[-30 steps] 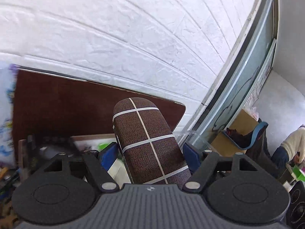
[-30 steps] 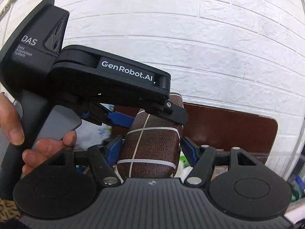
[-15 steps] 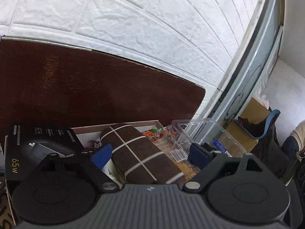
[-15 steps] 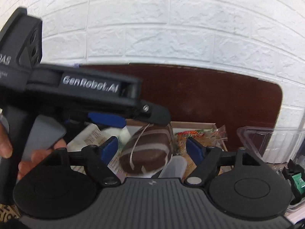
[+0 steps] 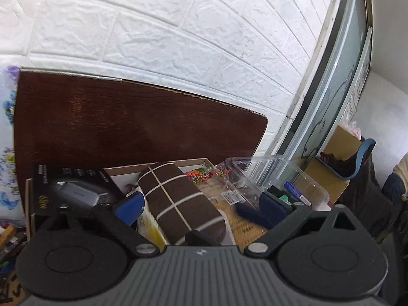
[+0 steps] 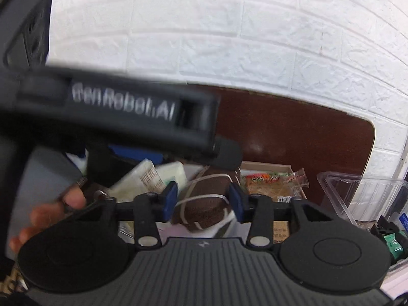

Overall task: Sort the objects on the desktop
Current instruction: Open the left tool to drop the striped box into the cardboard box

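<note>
A brown case with white grid lines [image 5: 178, 196] lies slanted in a cardboard box [image 5: 196, 160]. My left gripper [image 5: 200, 207] straddles it with its jaws still opening; the blue pads [image 5: 127, 206] stand well clear of both sides. In the right wrist view the near end of the case [image 6: 206, 191] sits between my right gripper [image 6: 202, 200]. Its jaws are closing and the blue pads [image 6: 236, 199] lie against the case's sides. The left tool's black housing [image 6: 114, 107] crosses that view, blurred, with a hand [image 6: 51, 211] on its grip.
The box also holds a black charger carton [image 5: 71, 188], a colourful snack packet [image 5: 204, 172] and white packets [image 6: 153, 176]. A clear plastic container [image 5: 267, 173] stands to its right. A dark brown board [image 5: 127, 127] leans on the white brick wall behind.
The case went from held up before the wall down to lying in the box. The left jaws spread wide off it. The right jaws widened, then narrowed onto its near end.
</note>
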A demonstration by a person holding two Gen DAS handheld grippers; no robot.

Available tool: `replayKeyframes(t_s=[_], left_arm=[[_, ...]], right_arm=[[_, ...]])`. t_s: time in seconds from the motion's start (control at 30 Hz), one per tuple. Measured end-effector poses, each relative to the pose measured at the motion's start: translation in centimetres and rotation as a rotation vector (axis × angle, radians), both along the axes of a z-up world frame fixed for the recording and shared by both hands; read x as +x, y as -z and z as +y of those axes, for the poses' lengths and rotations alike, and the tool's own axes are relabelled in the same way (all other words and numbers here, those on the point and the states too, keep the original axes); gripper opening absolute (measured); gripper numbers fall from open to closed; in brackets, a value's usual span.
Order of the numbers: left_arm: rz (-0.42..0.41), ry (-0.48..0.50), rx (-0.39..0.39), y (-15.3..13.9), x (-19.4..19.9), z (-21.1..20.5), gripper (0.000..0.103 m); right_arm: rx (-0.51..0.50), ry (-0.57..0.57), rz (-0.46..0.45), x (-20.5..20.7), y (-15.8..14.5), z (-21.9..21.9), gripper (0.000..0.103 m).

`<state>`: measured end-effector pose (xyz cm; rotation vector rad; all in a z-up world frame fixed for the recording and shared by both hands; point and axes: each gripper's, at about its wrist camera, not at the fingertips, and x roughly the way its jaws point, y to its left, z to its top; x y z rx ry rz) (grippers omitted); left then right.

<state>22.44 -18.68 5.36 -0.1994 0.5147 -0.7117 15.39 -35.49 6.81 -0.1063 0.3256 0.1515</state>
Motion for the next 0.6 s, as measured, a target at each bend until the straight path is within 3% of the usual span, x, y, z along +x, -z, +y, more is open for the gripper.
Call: replayKeyframes(t_s=[0.07,0.13,0.3,0.47,0.6], left_arm=[[-0.005,-0.013,0.024,-0.2,-1.2,0.2,0.099],[-0.009,-0.026,0.042,-0.3,-2.5,0.6,0.099],[-0.017,-0.051,0.076,-0.1,-6.2,1.8,0.100],[0.007,-0.112,0.181,0.4,-9.1,3.0,0.100],[0.001,-0.130,0.167,1.0,-11.3,5.0,0.100]], right_arm=[[0.001,0.022,-0.027,-1.4,-0.5,0.5,0.078],[-0.002,0.040,-0.032,-2.7,-0.8,1.1,0.087],[0.006,0.019,-0.026,-6.1,-1.1,2.8,0.087],[-0.029,-0.003,-0.025,-7.7,-0.8,4.8,0.091],[-0.011,-0.033,-0.019,-10.0,-0.9,6.1,0.091]])
